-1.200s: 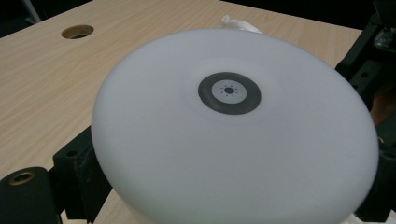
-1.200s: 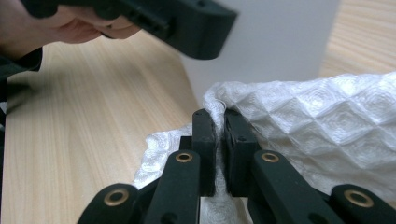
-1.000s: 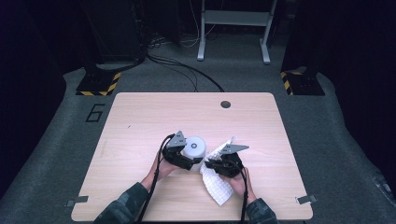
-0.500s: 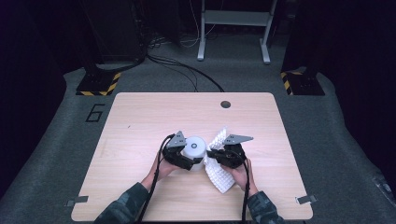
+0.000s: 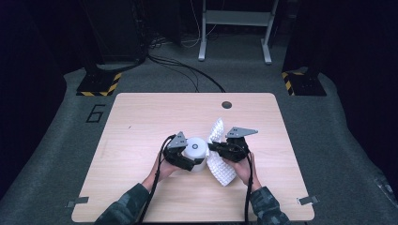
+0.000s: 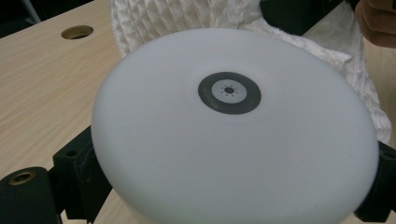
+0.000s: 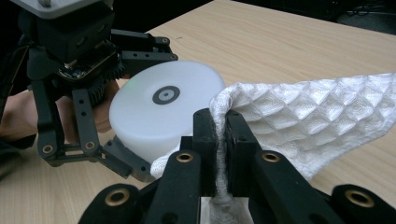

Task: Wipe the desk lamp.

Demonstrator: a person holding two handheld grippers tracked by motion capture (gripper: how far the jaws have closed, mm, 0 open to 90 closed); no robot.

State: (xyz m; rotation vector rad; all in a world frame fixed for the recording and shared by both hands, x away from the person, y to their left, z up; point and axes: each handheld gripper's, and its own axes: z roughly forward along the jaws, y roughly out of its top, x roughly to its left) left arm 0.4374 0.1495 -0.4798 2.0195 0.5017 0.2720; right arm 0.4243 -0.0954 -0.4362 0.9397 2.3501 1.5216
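White waffle cloth [image 7: 299,121] sits lower centre of the high view, pinched in the right gripper [image 7: 215,116] jaws. The left gripper [image 5: 180,152] jaws clamp the white round lamp [image 6: 233,130] on the tabletop [image 5: 141,117]. Wipe with light strokes, keeping the lamp steady.

Even overhead light brightens the table [image 5: 141,117] against dark surroundings; near surfaces in both gripper views blur.
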